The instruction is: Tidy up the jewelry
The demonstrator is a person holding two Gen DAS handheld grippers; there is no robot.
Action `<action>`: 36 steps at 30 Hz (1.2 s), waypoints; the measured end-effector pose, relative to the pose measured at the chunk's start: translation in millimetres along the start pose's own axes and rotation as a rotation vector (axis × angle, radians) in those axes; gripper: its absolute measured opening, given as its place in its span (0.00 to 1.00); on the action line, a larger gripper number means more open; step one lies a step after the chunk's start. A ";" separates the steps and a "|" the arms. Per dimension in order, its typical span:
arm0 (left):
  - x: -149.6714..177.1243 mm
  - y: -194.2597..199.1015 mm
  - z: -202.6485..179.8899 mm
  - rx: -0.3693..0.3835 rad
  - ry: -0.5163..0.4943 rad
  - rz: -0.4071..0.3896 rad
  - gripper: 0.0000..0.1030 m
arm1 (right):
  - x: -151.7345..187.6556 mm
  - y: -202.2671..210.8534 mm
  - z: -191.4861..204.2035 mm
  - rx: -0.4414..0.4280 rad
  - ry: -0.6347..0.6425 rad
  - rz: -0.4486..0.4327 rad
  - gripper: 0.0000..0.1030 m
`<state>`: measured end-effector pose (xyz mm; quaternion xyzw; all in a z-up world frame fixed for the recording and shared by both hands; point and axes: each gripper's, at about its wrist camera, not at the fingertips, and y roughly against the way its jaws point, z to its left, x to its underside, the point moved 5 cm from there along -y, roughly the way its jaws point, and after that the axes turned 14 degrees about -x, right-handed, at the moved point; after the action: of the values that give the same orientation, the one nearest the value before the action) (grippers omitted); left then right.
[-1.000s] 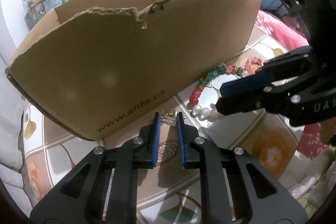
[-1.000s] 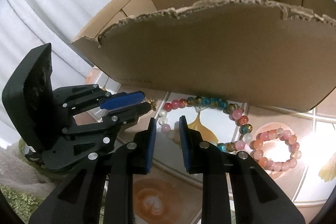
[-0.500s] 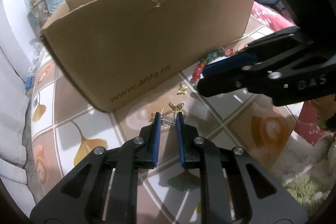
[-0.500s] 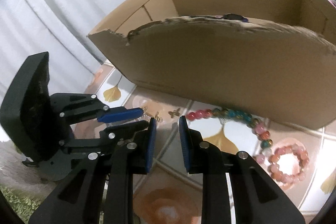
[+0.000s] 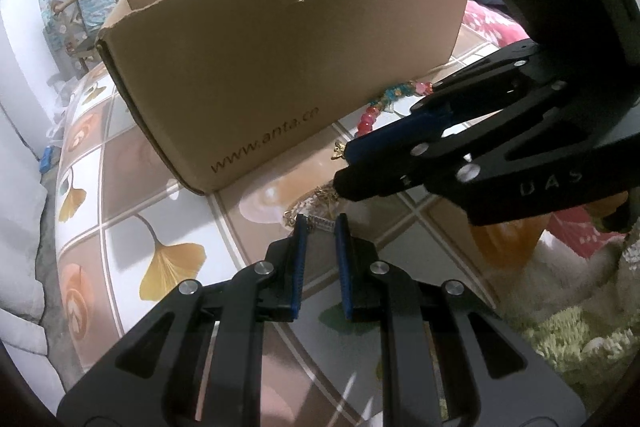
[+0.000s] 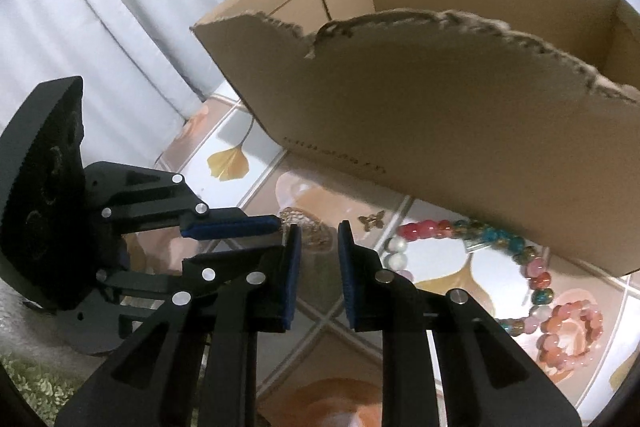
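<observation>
My left gripper [image 5: 320, 223] is shut on a small rhinestone bar earring [image 5: 322, 223], held at its fingertips just above the tiled table. It shows from the side in the right wrist view [image 6: 276, 231]. My right gripper [image 6: 316, 239] is narrowly open and empty, its tips beside the left one and over a small pile of gold jewelry [image 6: 310, 233]. A gold butterfly charm [image 6: 372, 221] lies near the torn cardboard box [image 5: 280, 67]. Beaded bracelets [image 6: 472, 239] lie along the box's front, a pink one [image 6: 568, 323] to their right.
The table [image 5: 132, 211] has a ginkgo-leaf tile pattern and ends at a white wall or curtain on the left. A shaggy green rug [image 5: 580, 343] lies at the right. The tall box wall stands close behind the jewelry.
Both grippers have drawn back and to the left, away from the box and bracelets. The left one still holds the bar earring. The right gripper has come close beside the left fingertips.
</observation>
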<state>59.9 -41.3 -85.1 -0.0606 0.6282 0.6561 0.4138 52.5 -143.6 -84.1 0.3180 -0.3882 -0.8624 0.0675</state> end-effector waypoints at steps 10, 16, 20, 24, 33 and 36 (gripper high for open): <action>1.0 1.3 -4.4 -0.004 -0.019 -0.015 0.14 | -7.4 -22.3 3.2 0.055 0.049 0.081 0.09; 3.6 4.0 -9.4 -0.011 -0.033 -0.020 0.14 | -8.6 -30.3 8.3 0.090 0.113 0.127 0.04; 4.6 7.4 -8.5 -0.008 -0.037 -0.017 0.16 | -6.0 -31.5 8.7 0.112 0.098 0.131 0.04; 5.7 11.0 -10.1 -0.001 -0.045 -0.014 0.17 | 1.9 -24.3 3.5 0.132 0.051 0.120 0.04; 0.3 10.6 -10.6 -0.038 -0.044 -0.006 0.39 | 15.1 -11.2 -9.8 0.135 -0.039 0.078 0.04; -2.0 7.5 -7.8 -0.052 -0.031 0.004 0.39 | 14.4 -13.9 -9.6 0.127 -0.044 0.069 0.04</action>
<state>53.1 -48.0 -79.7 -0.0597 0.6046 0.6738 0.4205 48.7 -145.2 -106.0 0.2890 -0.4542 -0.8400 0.0686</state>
